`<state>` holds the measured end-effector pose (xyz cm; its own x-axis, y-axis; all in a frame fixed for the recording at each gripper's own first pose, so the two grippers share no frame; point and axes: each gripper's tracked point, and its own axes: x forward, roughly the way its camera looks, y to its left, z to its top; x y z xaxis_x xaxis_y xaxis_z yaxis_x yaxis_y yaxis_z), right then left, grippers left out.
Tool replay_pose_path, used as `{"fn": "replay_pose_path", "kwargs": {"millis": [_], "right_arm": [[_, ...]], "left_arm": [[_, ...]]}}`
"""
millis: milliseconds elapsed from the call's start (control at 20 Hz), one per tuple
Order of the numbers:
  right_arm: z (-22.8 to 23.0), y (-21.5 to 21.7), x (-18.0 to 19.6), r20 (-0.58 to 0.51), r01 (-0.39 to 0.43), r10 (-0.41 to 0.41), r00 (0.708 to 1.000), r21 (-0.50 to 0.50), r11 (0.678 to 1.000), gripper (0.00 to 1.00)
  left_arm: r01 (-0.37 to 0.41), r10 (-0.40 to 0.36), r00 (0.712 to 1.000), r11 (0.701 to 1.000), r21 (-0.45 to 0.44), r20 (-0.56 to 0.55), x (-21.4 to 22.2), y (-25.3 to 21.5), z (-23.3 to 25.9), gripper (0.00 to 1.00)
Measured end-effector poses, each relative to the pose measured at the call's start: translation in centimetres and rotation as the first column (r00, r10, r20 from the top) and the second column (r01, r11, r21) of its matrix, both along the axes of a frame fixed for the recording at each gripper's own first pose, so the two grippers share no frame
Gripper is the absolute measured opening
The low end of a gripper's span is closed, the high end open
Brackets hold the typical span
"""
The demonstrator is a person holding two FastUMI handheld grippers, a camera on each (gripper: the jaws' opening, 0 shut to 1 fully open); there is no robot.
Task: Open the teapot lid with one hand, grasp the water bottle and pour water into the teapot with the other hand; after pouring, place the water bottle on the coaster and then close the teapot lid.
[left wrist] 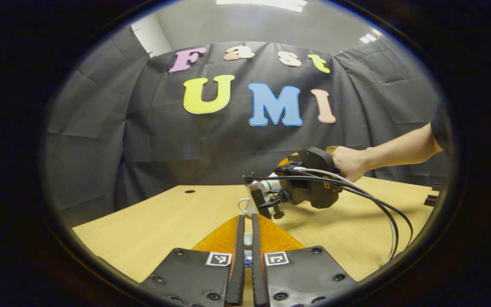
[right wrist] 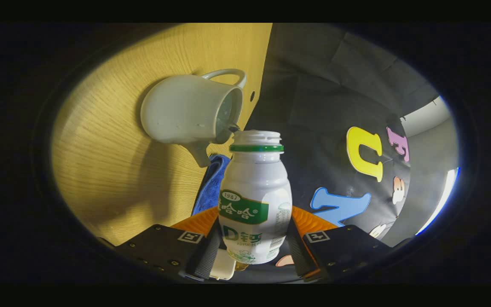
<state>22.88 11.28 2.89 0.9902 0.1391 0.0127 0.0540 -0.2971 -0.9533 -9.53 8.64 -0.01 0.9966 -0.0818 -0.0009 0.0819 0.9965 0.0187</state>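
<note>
Water bottle [right wrist: 255, 200], pinched in right tool [right wrist: 252, 256] & tipped w/ open mouth by teapot [right wrist: 190, 114] rim on tabletop [right wrist: 109, 170], could spill if it tips too fast; left tool [left wrist: 247, 238], near pressed together, pinches small white bit, maybe lid.

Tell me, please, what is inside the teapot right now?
In the right gripper view the teapot has its lid off, and its open mouth shows a dim inner wall. Any water cannot be made out; the bottle neck covers the rim's lower edge.

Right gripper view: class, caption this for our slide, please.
Right tool tips the uncapped bottle toward the open teapot.
</note>
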Motion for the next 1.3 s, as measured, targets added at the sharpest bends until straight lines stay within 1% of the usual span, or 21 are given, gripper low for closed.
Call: {"fn": "replay_pose_path", "kwargs": {"millis": [750, 850, 900, 1300], "right_arm": [[0.8, 0.6, 0.0, 0.043, -0.027, 0.031, 0.999, -0.095, 0.995, 0.72], [0.9, 0.7, 0.0, 0.048, -0.028, 0.033, 0.998, -0.105, 0.994, 0.72], [0.9, 0.7, -0.1, 0.049, -0.028, 0.034, 0.998, -0.111, 0.993, 0.72], [1.4, 0.9, 0.1, 0.067, -0.039, 0.05, 0.996, -0.15, 0.988, 0.71]], "left_arm": [[-0.013, 0.013, 1.0, 1.0, 0.022, 0.001, 0.0, 0.1, 0.0, 0.18], [-0.015, 0.015, 1.0, 1.0, 0.025, 0.0, 0.1, 0.1, 0.0, 0.14], [-0.015, 0.015, 1.0, 1.0, 0.024, 0.0, 0.1, 0.1, -0.1, 0.18], [-0.019, 0.019, 1.0, 1.0, 0.022, 0.007, 0.0, 0.2, 0.0, 0.18]]}}
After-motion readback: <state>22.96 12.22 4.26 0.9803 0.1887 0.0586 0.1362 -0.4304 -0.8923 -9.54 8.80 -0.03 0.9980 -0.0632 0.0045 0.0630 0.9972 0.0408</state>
